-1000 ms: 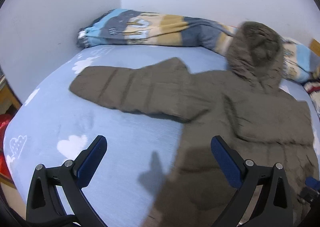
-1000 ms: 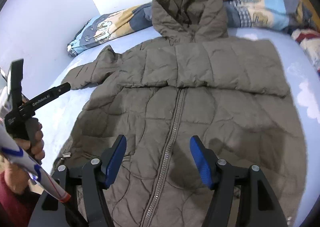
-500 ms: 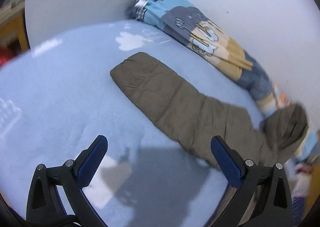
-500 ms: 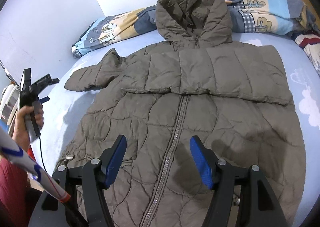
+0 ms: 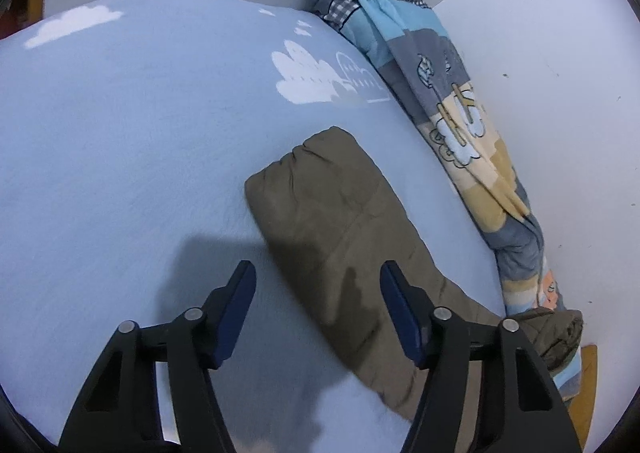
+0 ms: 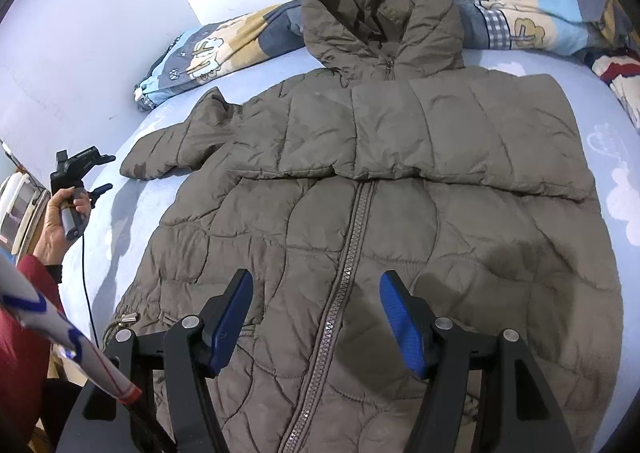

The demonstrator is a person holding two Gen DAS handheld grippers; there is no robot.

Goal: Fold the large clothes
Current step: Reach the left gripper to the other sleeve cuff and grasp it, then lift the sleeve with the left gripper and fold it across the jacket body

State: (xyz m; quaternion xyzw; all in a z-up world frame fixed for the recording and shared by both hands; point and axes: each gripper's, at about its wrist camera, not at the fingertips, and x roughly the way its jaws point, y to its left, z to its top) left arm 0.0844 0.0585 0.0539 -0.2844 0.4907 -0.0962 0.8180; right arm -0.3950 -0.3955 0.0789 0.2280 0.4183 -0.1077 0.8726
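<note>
A large olive-brown hooded puffer coat (image 6: 380,189) lies face up and zipped on a light-blue bed, hood toward the wall. Its left sleeve (image 5: 336,221) stretches out to the side, cuff end free on the sheet. My left gripper (image 5: 318,293) is open and empty, hovering just above that sleeve near the cuff; it also shows in the right wrist view (image 6: 86,169) at the far left. My right gripper (image 6: 316,305) is open and empty above the coat's lower front, straddling the zipper. The coat's right sleeve is hidden, seemingly folded across the chest.
A rolled patterned blanket (image 5: 452,101) lies along the white walls behind the coat, also in the right wrist view (image 6: 224,49). The blue sheet (image 5: 120,141) with white cloud prints spreads left of the sleeve. A red-and-white cloth (image 6: 616,73) sits at the far right.
My left gripper has swung left and moved in closer over the sleeve's cuff end, narrowing its opening. The right gripper has stayed over the coat's front, rising slightly.
</note>
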